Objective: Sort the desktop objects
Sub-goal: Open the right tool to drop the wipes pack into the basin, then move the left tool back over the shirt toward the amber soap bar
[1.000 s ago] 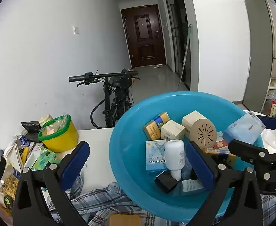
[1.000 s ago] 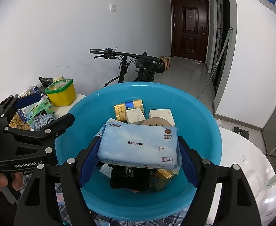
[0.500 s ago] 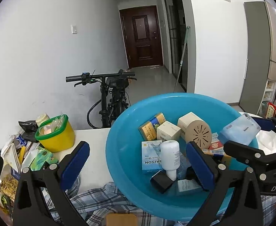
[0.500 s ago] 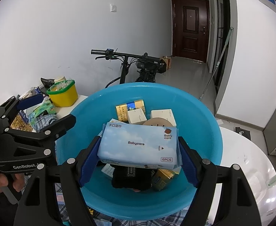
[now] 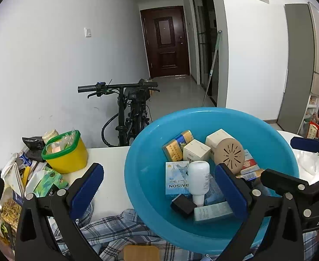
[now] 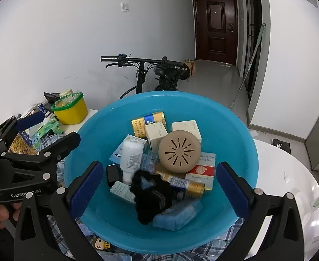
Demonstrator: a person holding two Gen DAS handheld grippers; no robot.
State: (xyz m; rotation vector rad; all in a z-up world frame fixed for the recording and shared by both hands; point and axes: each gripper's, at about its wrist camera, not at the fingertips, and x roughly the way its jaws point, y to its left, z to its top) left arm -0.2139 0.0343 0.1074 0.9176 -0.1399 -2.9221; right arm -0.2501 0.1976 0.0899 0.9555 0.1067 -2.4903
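The right gripper (image 6: 157,187) hangs over the blue basin (image 6: 242,130), which serves as the collecting bin; its jaws have just been opening and now stand wide apart with nothing between them. The wipes pack (image 6: 178,215) lies in the basin's near side, beside a black bundle (image 6: 152,198), below the jaws, which suggests a drop just completed. The left gripper (image 5: 157,187) is also spread wide and empty, poised at the basin's left rim, likely steadying nothing. Clutter around the yellow tub (image 5: 66,156) on the table (image 5: 109,158) remains unsorted.

Wipes pack (image 6: 178,215) blurred — label unreadable, partly hidden.
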